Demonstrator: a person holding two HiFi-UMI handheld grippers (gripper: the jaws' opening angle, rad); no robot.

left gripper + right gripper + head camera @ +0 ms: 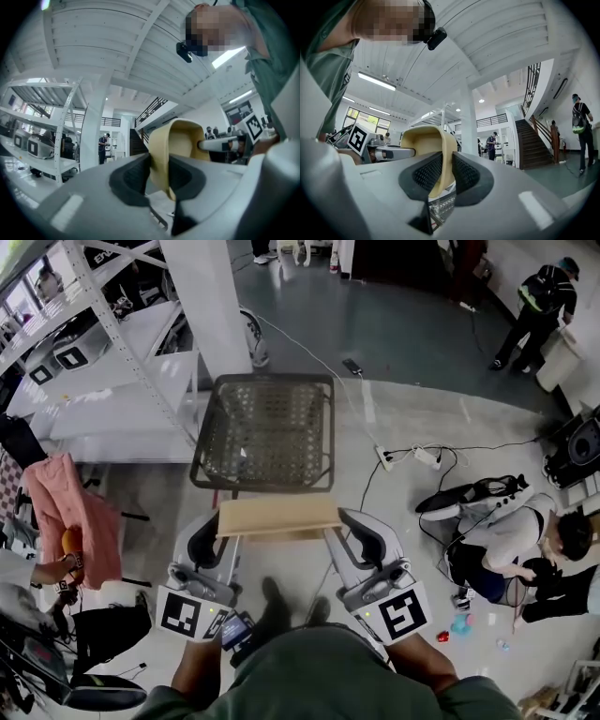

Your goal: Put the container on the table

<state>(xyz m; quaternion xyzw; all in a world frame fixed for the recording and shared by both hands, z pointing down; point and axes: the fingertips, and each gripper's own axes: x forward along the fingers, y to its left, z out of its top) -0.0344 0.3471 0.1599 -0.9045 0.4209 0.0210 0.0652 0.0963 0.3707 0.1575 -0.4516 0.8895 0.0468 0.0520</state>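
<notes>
I hold a beige container [278, 517] level between both grippers, above the floor and just short of the dark wire-mesh table [267, 432]. My left gripper [223, 532] is shut on the container's left end. My right gripper [337, 526] is shut on its right end. In the left gripper view the beige rim [161, 154] sits clamped between the dark pads of the left gripper [159, 176]. The right gripper view shows the same beige wall [440, 154] pinched in the right gripper [442, 174]. The container's inside is hidden from above.
A white pillar [211, 306] and a metal shelving rack [94, 362] stand to the left behind the table. A power strip with cables [412, 457] lies on the floor at the right. A person [511, 540] sits low at the right. A pink cloth [70, 512] hangs at the left.
</notes>
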